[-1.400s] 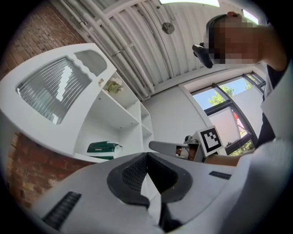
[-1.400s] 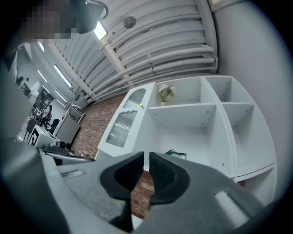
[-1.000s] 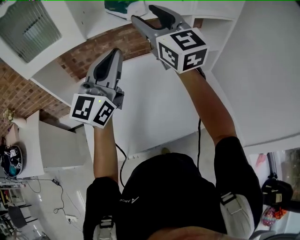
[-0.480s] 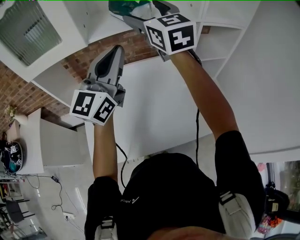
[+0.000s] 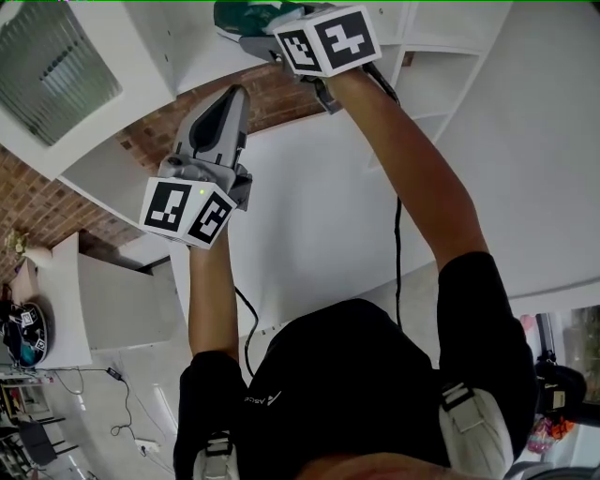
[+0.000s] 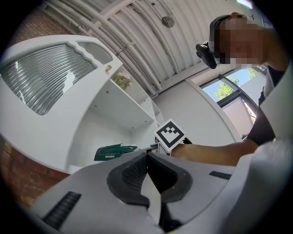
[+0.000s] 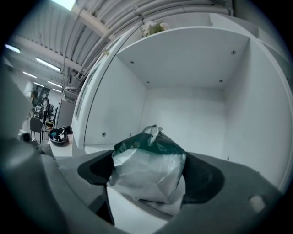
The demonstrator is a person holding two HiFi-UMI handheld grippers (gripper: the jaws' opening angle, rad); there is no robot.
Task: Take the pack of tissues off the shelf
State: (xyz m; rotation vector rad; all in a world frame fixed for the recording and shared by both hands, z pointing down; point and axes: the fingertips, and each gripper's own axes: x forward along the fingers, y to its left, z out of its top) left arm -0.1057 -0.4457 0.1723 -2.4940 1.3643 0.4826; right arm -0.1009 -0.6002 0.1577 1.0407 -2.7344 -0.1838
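Note:
The pack of tissues, white plastic with a dark green top, lies on the floor of a white shelf compartment. My right gripper is raised to it, and its jaws are opening, one black pad on each side of the pack. In the head view the pack shows as a green patch at the top edge, just beyond the right gripper. The left gripper is held lower and to the left, shut with nothing in it. The left gripper view shows the pack from the side.
White shelving is set against a red brick wall. A cabinet door with ribbed glass stands at the upper left. A black cable hangs along the right arm. A small plant sits on top of the shelf unit.
The right gripper has risen and moved left up to the shelf, its jaws now around the tissue pack. The left gripper has hardly moved.

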